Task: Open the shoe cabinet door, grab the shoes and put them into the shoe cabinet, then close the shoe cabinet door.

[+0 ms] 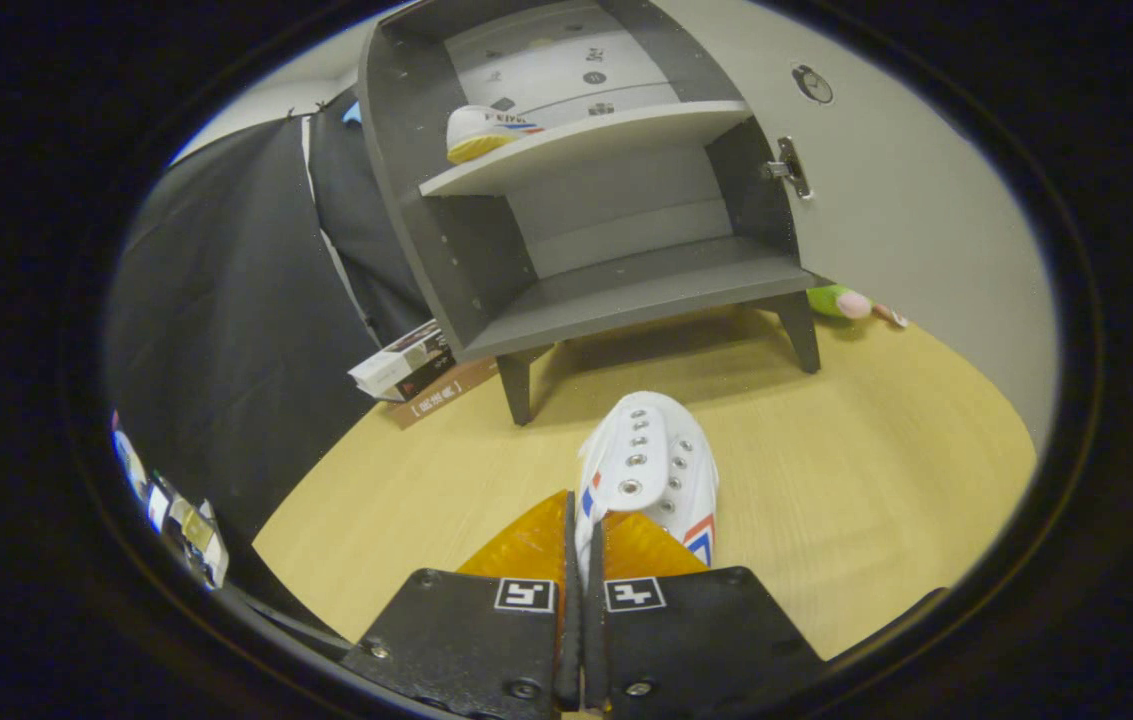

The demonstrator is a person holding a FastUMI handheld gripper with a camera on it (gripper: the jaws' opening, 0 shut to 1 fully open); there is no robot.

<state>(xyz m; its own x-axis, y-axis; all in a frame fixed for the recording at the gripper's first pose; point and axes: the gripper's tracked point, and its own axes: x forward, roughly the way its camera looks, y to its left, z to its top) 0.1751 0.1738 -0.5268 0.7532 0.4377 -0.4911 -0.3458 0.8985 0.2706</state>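
Shoe cabinet (pixel 616 290) fills the upper middle of the frame, dark grey, standing on short legs on the pale wooden floor (pixel 856 480). Its door (pixel 886 200) is swung wide to the right, hinge showing at the cabinet's edge, so the opening faces the gripper. Inside, the upper shelf (pixel 586 140) already carries one white shoe (pixel 481 130) at its left end, while the lower shelf (pixel 646 285) is bare.

Lower in the frame, at centre, the second shoe (pixel 651 470) hangs toe-forward just ahead of the gripper (pixel 582 560). The two fingers are pressed nearly together on a thin edge of this shoe at its heel end, so the hold looks narrow.

With such a slim pinch the shoe may swing or twist, so I judge a slow, level carry toward the opening is best. Aim the toe at the free part of a shelf, to the right of the stored shoe or onto the lower shelf, and clear the shelf's front lip before lowering. Release only once the sole rests flat.

At centre left, books (pixel 406 370) lie on the floor beside the cabinet leg, off the path.
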